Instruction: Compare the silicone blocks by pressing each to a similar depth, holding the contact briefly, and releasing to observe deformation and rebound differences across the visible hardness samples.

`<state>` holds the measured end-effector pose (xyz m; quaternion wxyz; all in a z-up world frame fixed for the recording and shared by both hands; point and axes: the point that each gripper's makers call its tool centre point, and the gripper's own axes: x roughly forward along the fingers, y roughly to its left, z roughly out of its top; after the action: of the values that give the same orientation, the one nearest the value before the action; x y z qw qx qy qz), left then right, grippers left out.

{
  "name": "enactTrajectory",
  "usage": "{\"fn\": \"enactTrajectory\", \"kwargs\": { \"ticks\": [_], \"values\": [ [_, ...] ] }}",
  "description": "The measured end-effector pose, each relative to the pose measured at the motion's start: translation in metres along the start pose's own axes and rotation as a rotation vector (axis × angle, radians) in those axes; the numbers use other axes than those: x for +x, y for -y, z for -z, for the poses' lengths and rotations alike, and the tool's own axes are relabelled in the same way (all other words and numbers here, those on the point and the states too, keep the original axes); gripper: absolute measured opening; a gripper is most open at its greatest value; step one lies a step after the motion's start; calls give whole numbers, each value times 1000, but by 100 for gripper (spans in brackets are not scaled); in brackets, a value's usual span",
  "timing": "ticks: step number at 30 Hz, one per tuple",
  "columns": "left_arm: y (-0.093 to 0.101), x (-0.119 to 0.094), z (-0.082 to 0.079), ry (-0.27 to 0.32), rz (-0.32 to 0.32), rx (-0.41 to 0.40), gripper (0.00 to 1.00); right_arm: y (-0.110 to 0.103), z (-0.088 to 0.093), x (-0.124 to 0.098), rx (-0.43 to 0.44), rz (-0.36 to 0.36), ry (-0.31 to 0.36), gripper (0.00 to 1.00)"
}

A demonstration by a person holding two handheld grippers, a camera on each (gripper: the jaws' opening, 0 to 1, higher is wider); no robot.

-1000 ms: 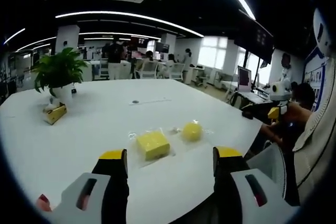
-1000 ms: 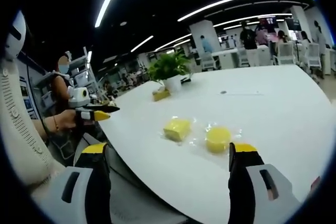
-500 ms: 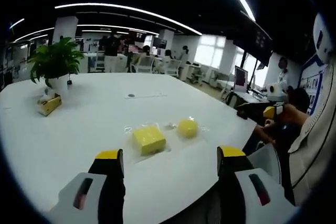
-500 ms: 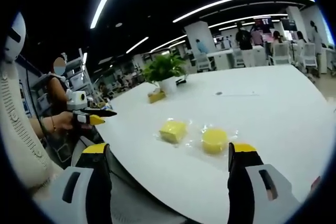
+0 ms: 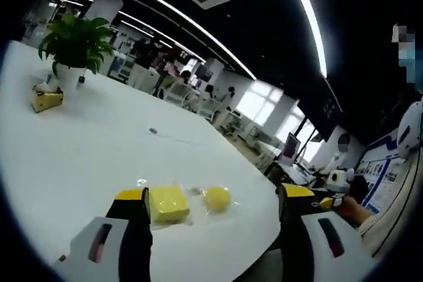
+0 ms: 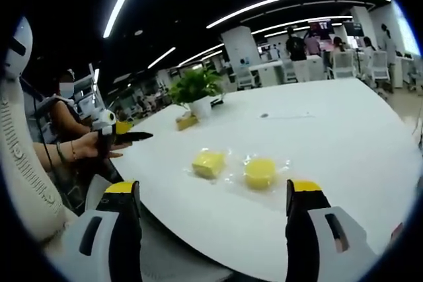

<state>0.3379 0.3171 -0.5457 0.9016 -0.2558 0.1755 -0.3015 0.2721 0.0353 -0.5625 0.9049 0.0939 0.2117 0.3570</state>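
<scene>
Both tongs hang spread and empty, well short of the samples — the approach step, no pressing begun. Ahead of the right tongs (image 6: 211, 196) on the white bench (image 6: 344, 123), the square block (image 6: 208, 162) and round block (image 6: 260, 172) lie side by side in clear wrap. From the left tongs (image 5: 215, 203), the square block sits just beside the left jaw. Next move — lower one jaw tip onto a block, gently.

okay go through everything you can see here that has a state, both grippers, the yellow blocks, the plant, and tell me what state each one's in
left gripper: jaws open, holding nothing, above the table.
right gripper: jaws open, holding nothing.
square yellow block: flat on the white table, in clear wrapping, untouched.
round yellow block: beside the square one, also wrapped, untouched.
potted plant: upright at the far side.
small yellow box: resting by the plant.
</scene>
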Motion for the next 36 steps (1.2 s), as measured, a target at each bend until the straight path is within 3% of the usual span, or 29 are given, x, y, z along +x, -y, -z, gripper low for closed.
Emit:
{"fn": "enactTrajectory", "kwargs": {
  "ticks": [3, 6, 11, 18, 22, 25, 30, 35, 36],
  "values": [
    [-17, 9, -4, 9, -4, -39, 78, 3, 1, -1, 9, 18, 4, 85],
    [-33, 22, -3, 20, 27, -155, 78, 4, 2, -2, 19, 28, 8, 84],
    [-69, 42, 0, 55, 10, -329, 77, 4, 6, 0, 30, 38, -5, 84],
    [-98, 69, 19, 11, 0, -375, 75, 7, 8, 4, 44, 60, -26, 82],
    [-112, 84, 36, -51, -11, -363, 75, 9, 2, 7, 44, 77, -21, 82],
    [-125, 93, 39, -45, -11, -415, 75, 10, 1, 9, 38, 84, -36, 82],
    [-135, 114, 43, -40, -3, -456, 72, 10, 4, 11, 55, 84, -47, 82],
    [-142, 135, 58, -94, 19, -472, 69, 13, 11, 10, 68, 106, -67, 82],
    [-136, 137, 62, -99, 20, -475, 69, 13, 12, 10, 72, 109, -68, 82]
  ]
}}
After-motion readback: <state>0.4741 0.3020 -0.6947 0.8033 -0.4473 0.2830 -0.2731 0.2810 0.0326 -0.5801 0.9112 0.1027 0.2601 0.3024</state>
